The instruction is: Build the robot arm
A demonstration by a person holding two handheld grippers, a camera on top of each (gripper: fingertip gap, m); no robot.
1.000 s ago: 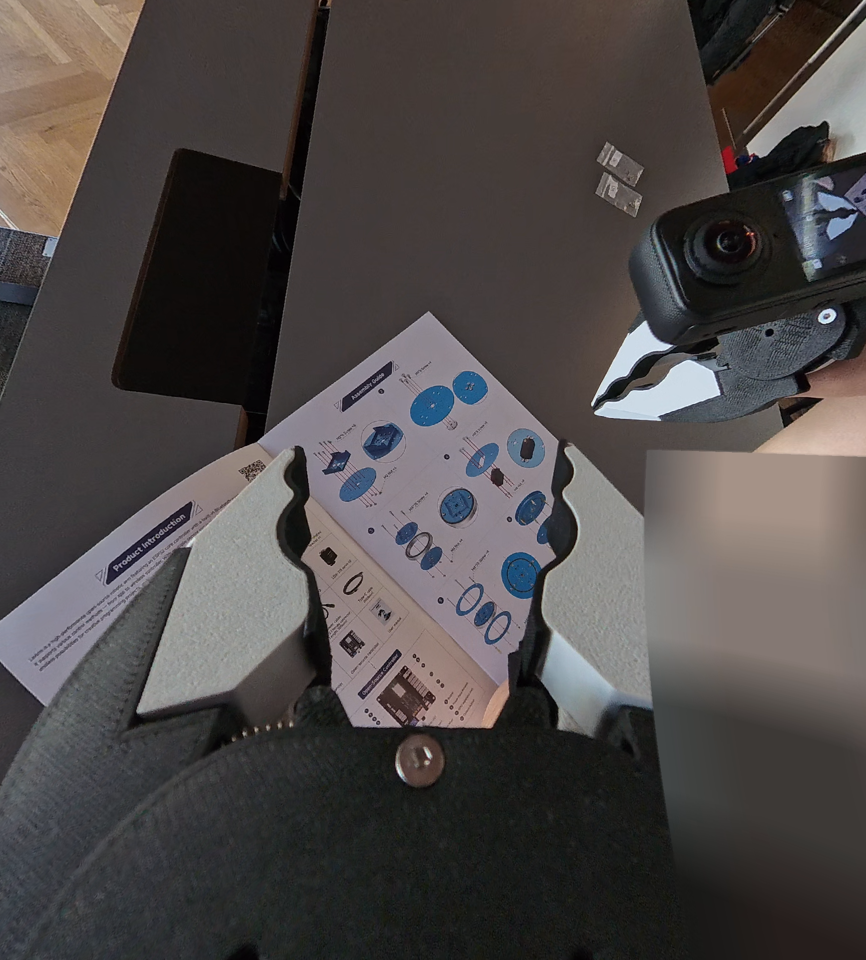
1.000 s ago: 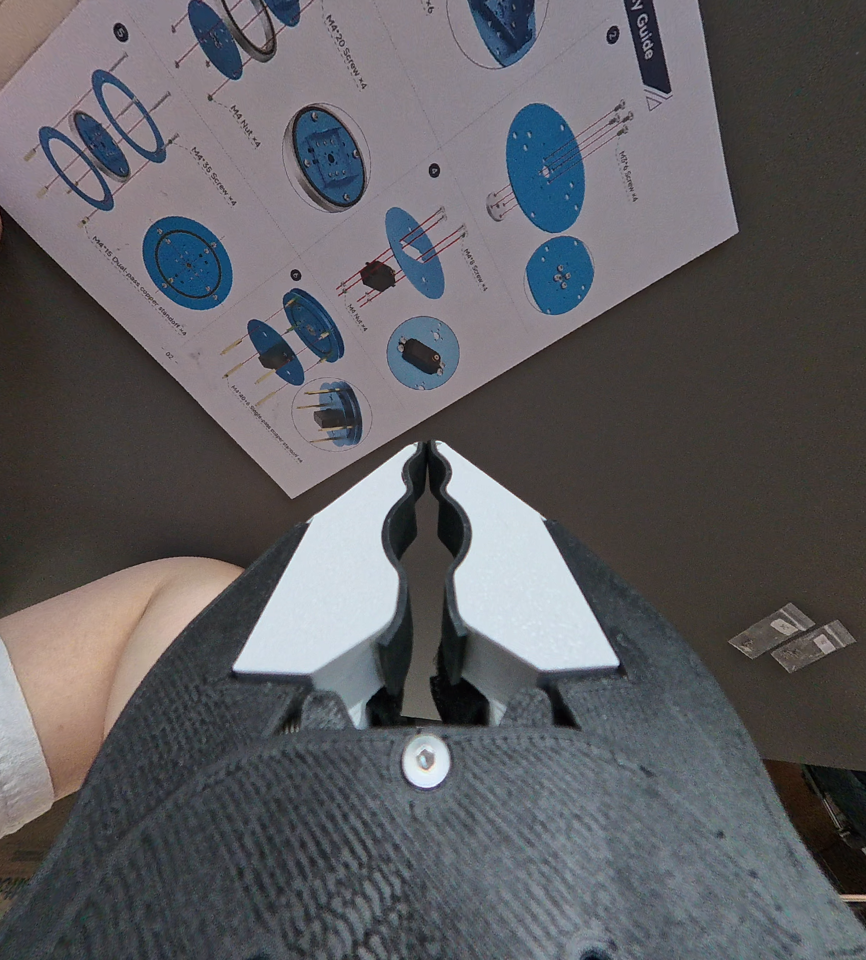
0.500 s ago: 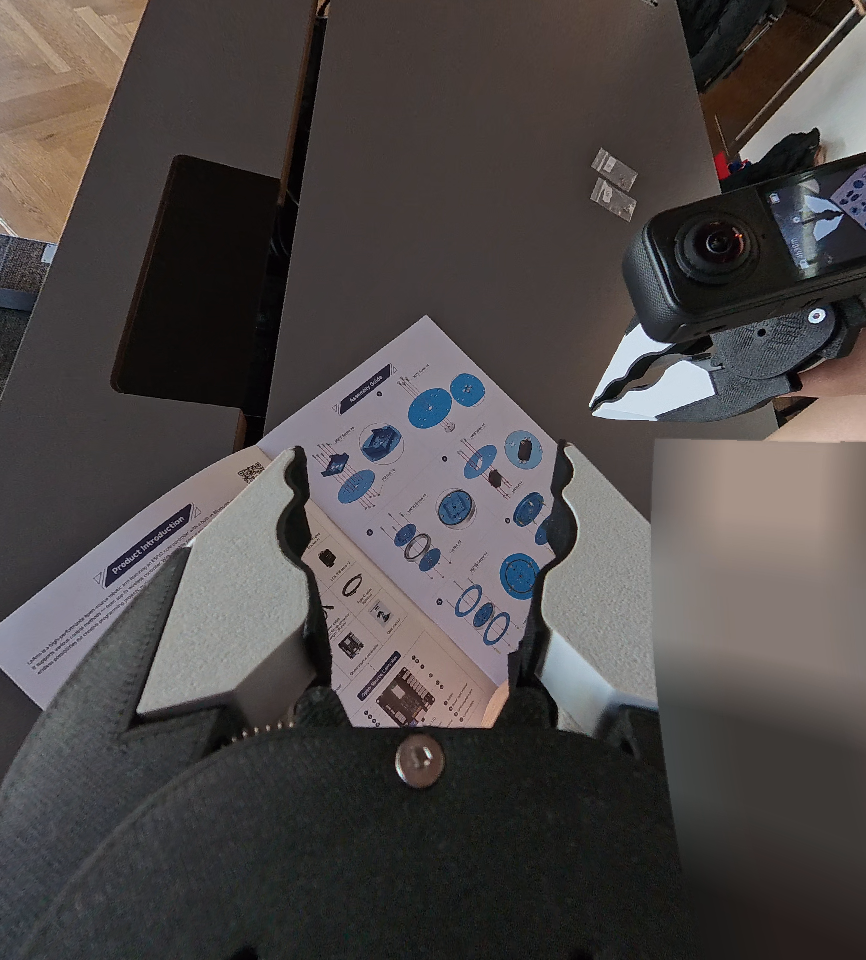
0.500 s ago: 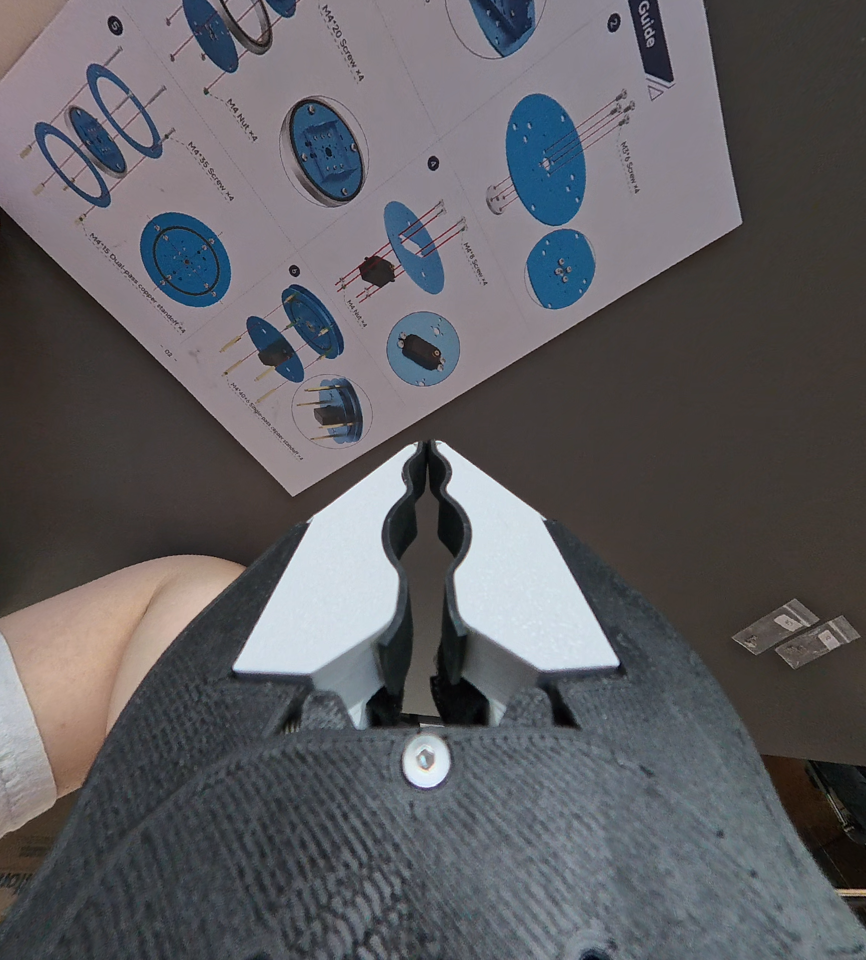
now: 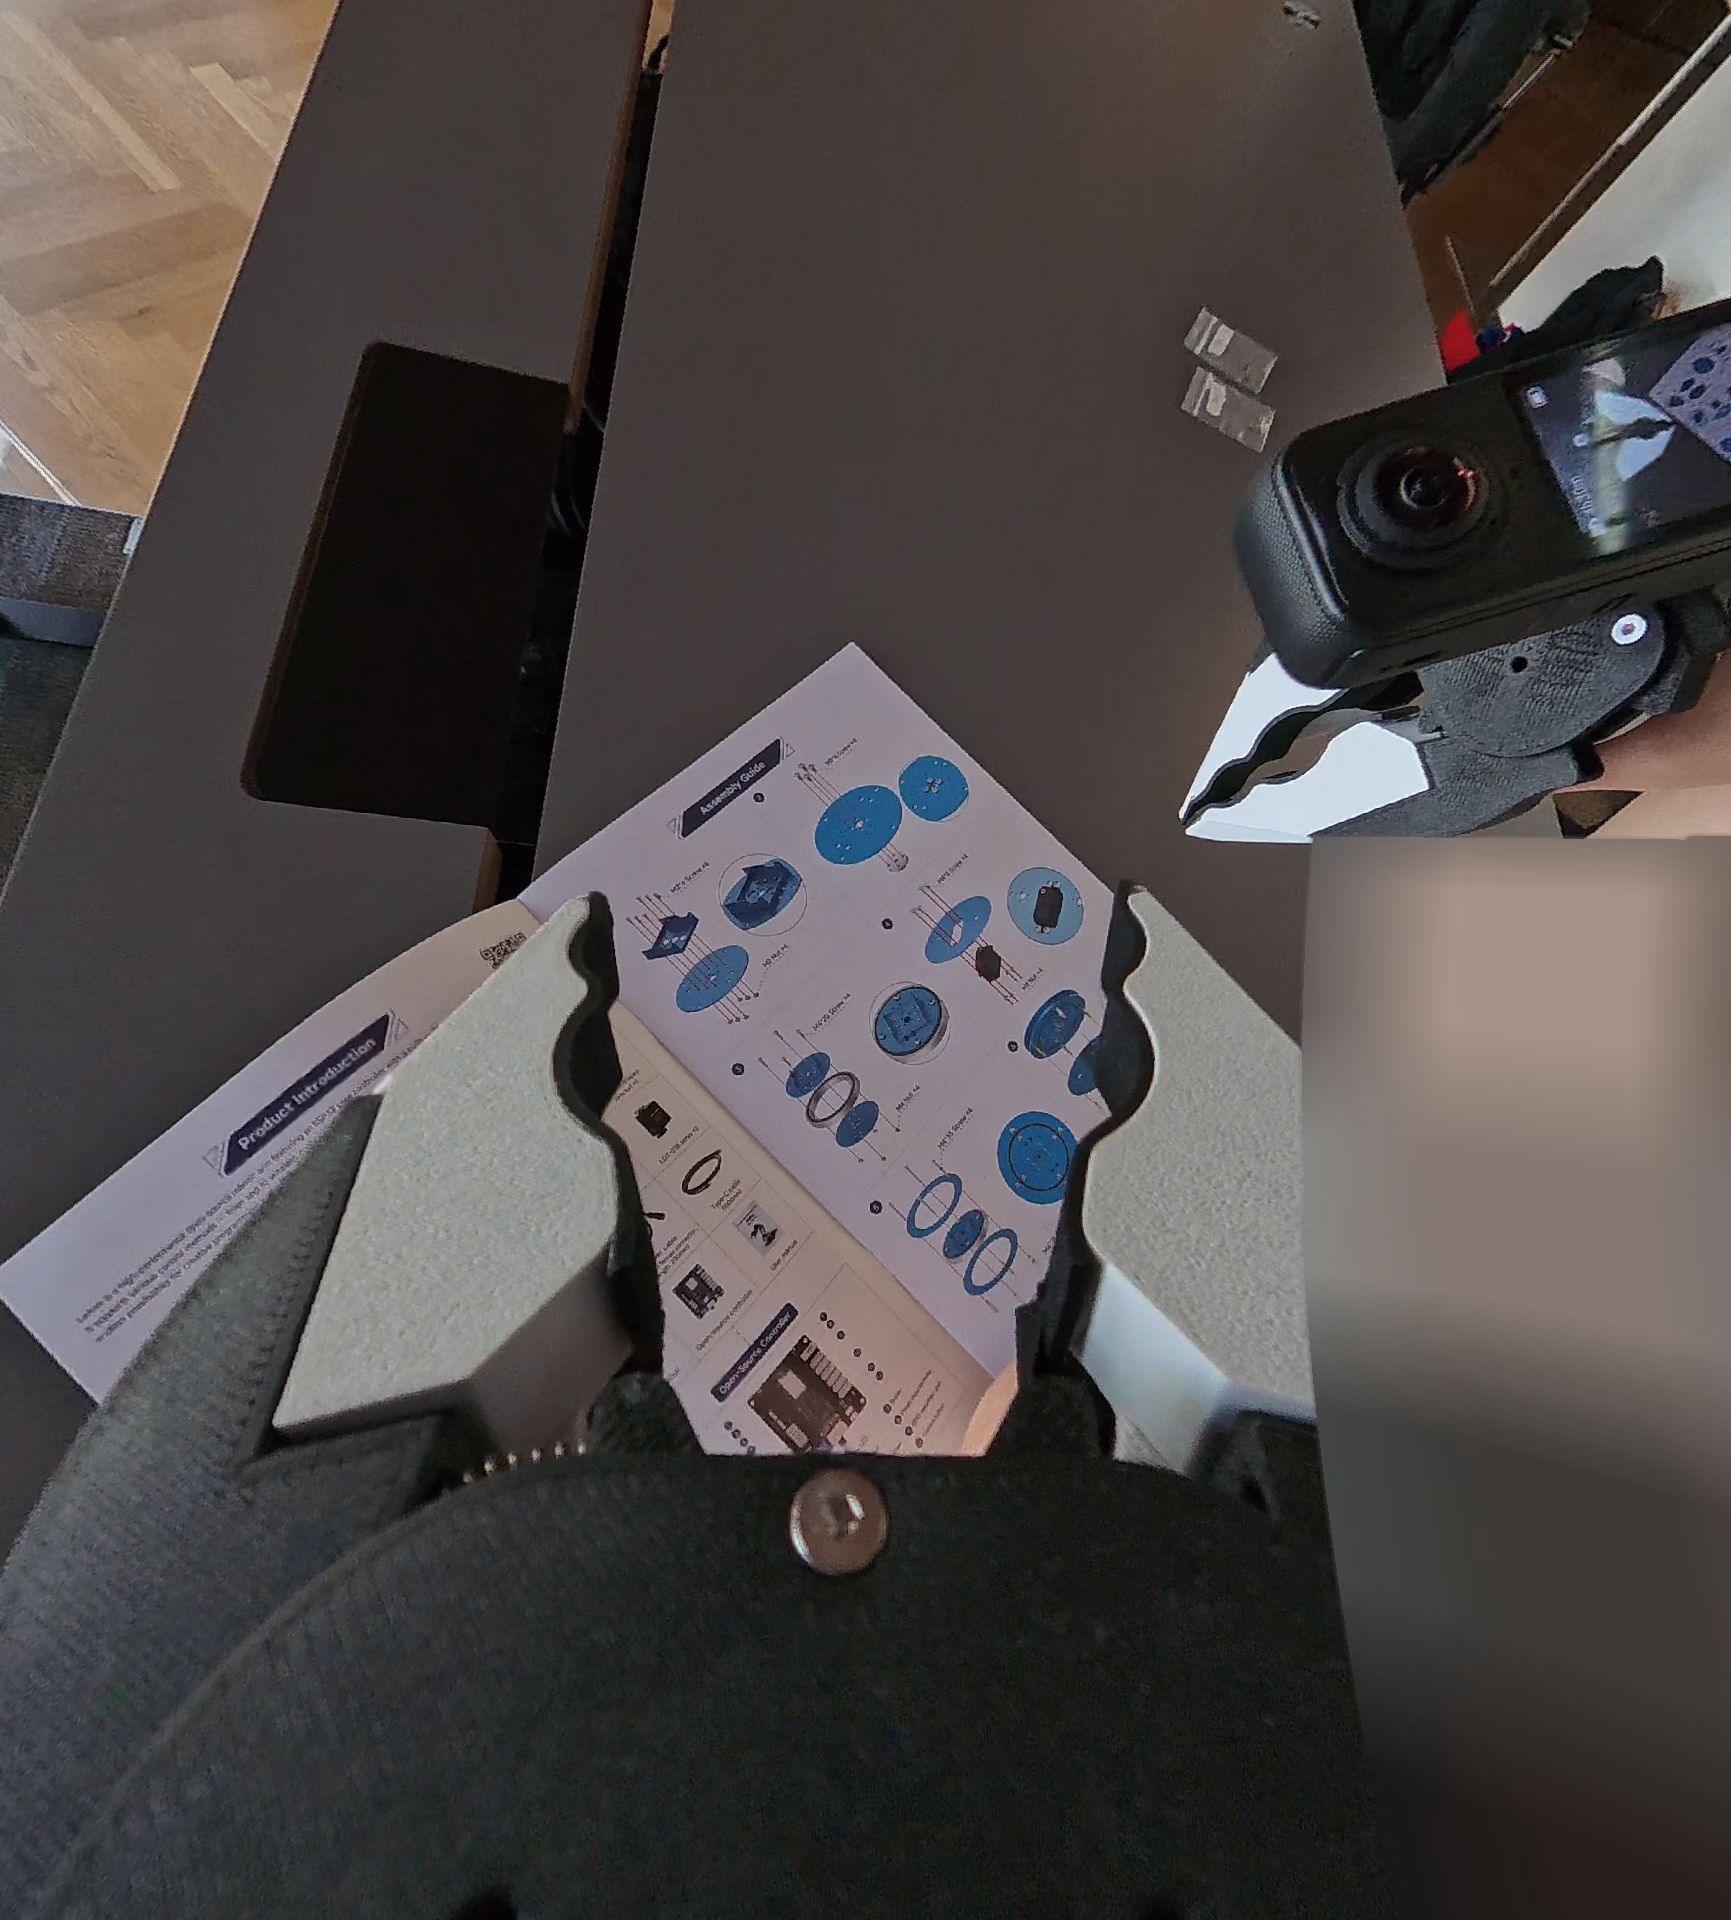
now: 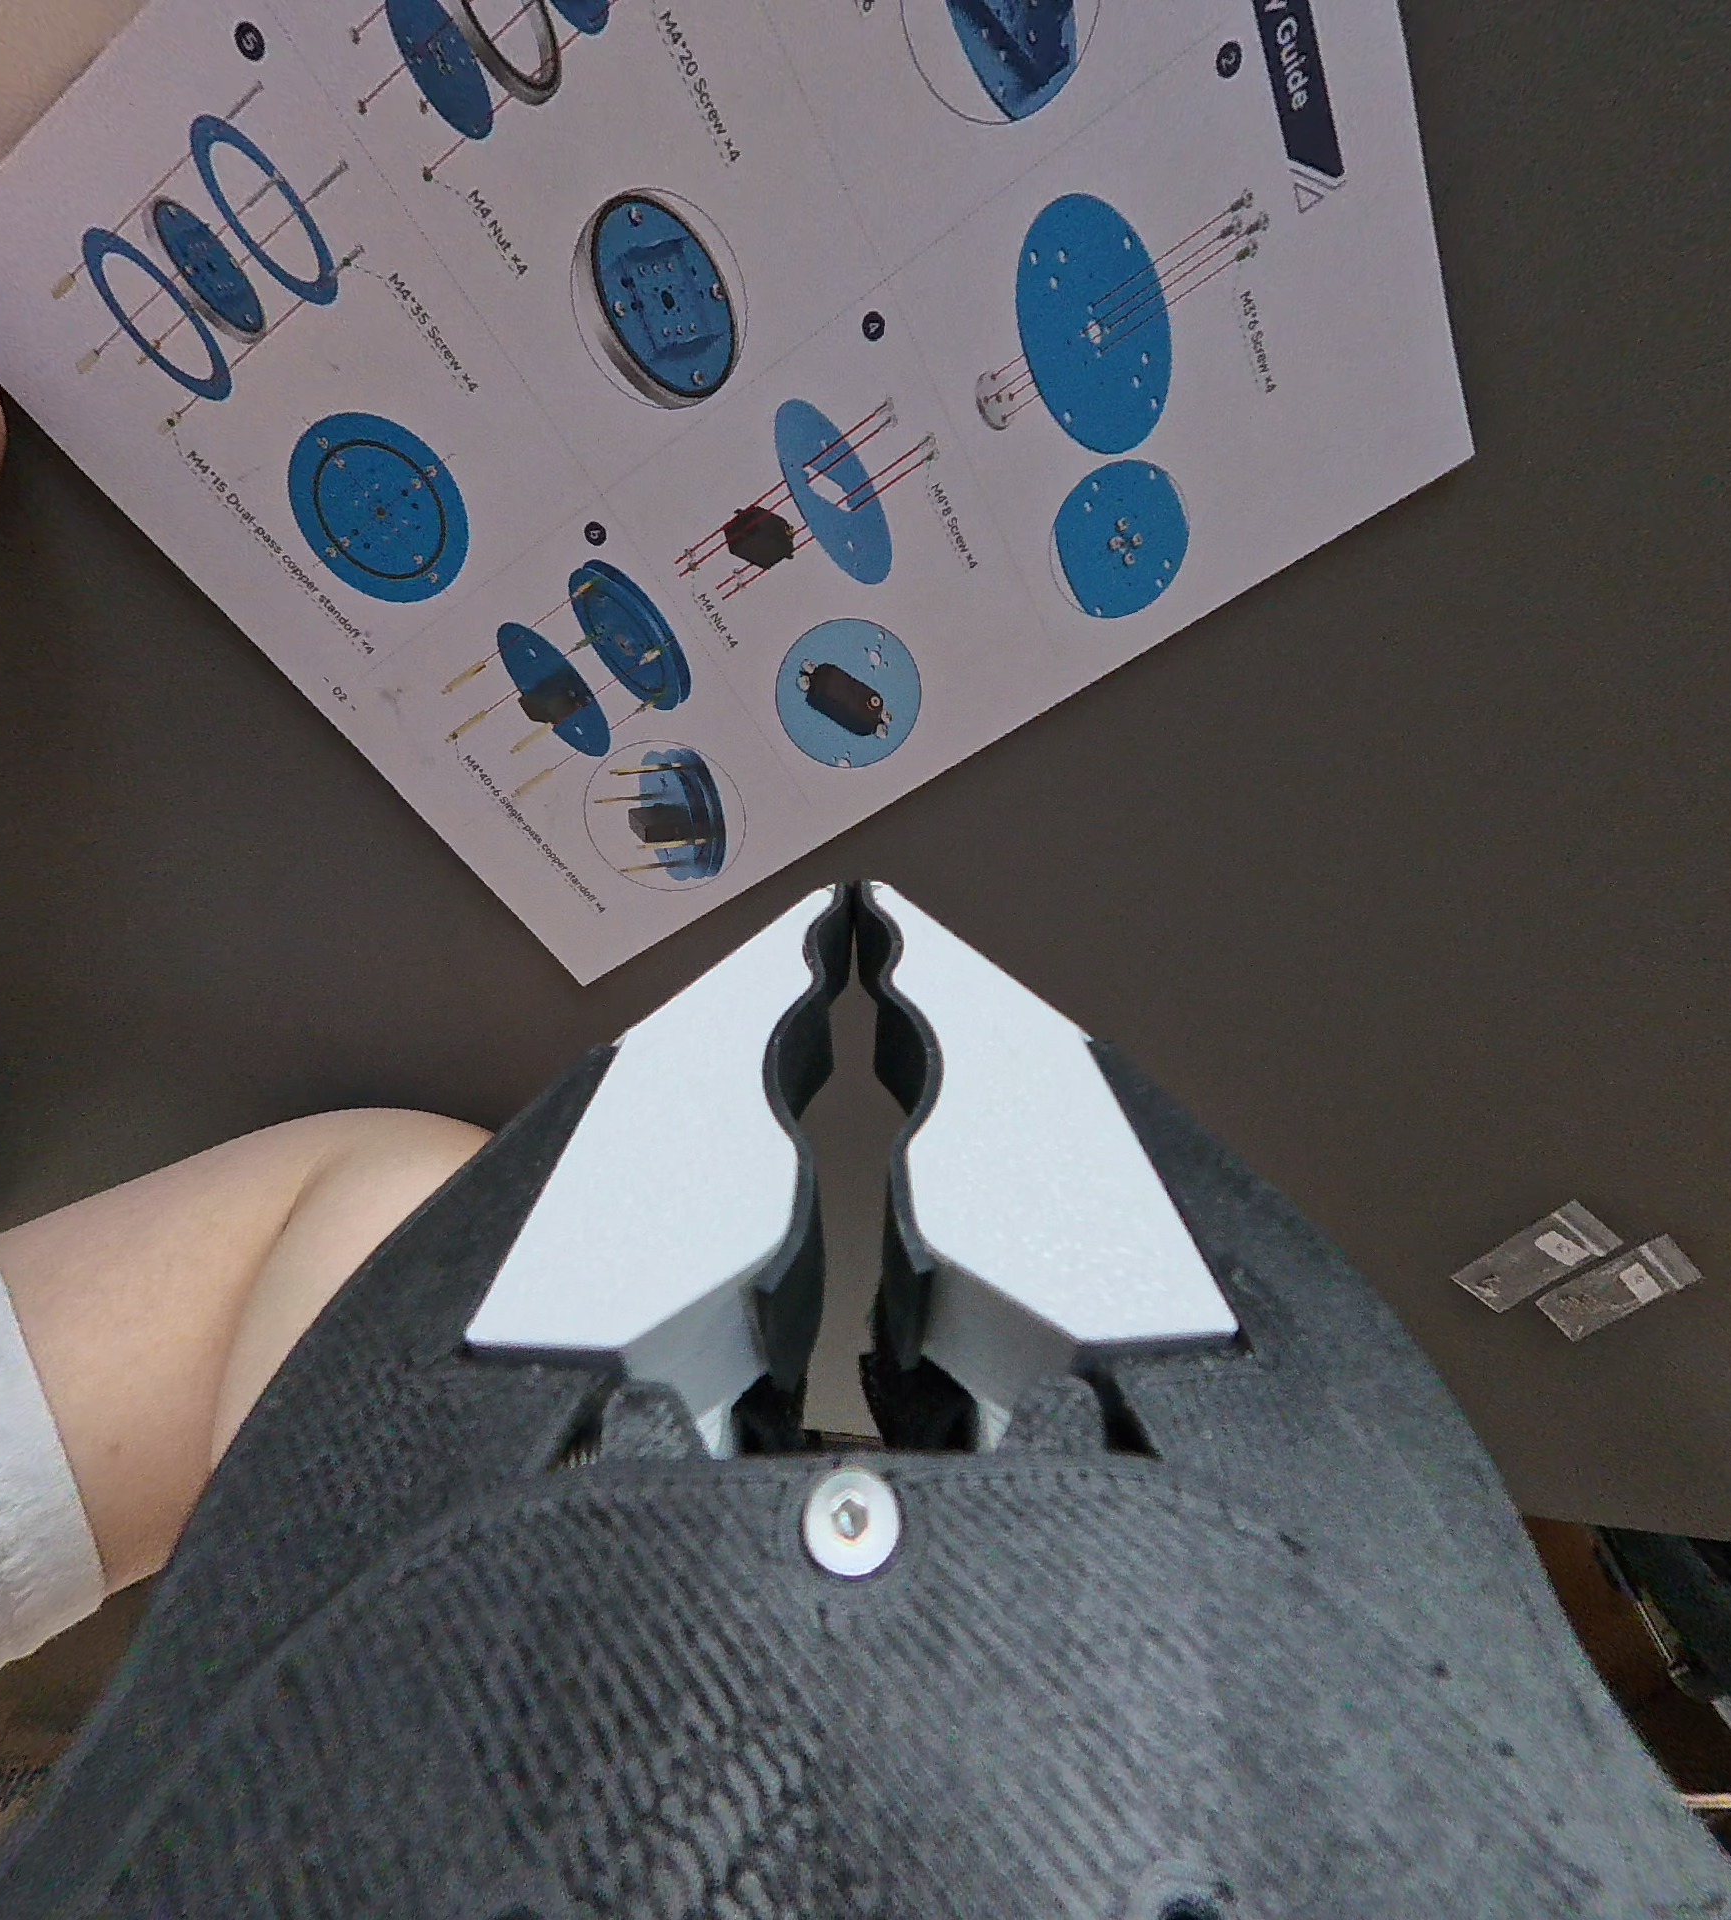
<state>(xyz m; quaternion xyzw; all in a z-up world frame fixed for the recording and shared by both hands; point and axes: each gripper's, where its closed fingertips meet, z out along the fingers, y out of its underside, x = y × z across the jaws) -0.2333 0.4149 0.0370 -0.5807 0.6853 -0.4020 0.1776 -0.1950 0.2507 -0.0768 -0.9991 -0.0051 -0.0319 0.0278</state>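
A white instruction sheet (image 5: 840, 831) with blue disc diagrams lies unfolded on a dark grey table (image 5: 944, 364). My left gripper (image 5: 861, 909) is open and empty and hovers over the sheet, which shows between its fingers. My right gripper (image 6: 856, 894) is shut and empty, its tips over bare table just off the sheet's (image 6: 632, 416) near edge. It also shows in the left wrist view (image 5: 1214, 800), to the right of the sheet, with a black camera (image 5: 1463, 520) on top.
Two small clear plastic bags (image 5: 1225, 379) lie on the table beyond the right gripper, and also show in the right wrist view (image 6: 1578, 1273). A person's bare forearm (image 6: 217, 1247) is left of the right gripper. A second dark table (image 5: 373, 208) and a black panel (image 5: 404, 582) stand to the left. There is about 20 cm between the tips of the two grippers. The black panel (image 5: 404, 582) is about 30 cm from my left fingertips.
Almost nothing. Both views shift slightly. The left gripper stays open and the right one stays shut.
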